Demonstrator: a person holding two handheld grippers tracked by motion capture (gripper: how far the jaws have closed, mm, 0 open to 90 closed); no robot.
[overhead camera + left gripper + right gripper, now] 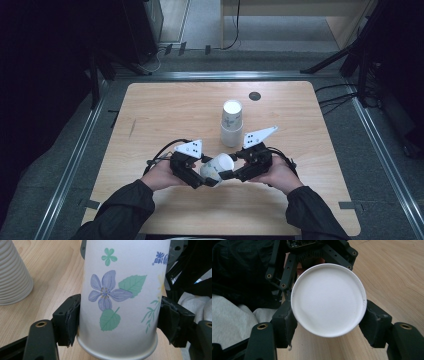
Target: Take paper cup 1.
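near the table's (150,100) front edge, the left gripper (117,322) and right gripper (328,322) both clamp a smooth flower-printed paper cup (218,168) lying sideways, its mouth hidden. farther back stands a ribbed stack of cups (232,123).

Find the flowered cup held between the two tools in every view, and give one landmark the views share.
High view: the flowered cup lies on its side, low centre, between both tools.
Left gripper view: centre, side wall with purple flower, clamped between the jaws.
Right gripper view: centre, its round white base faces the camera, between the jaws.
Shared landmark: the wooden table.
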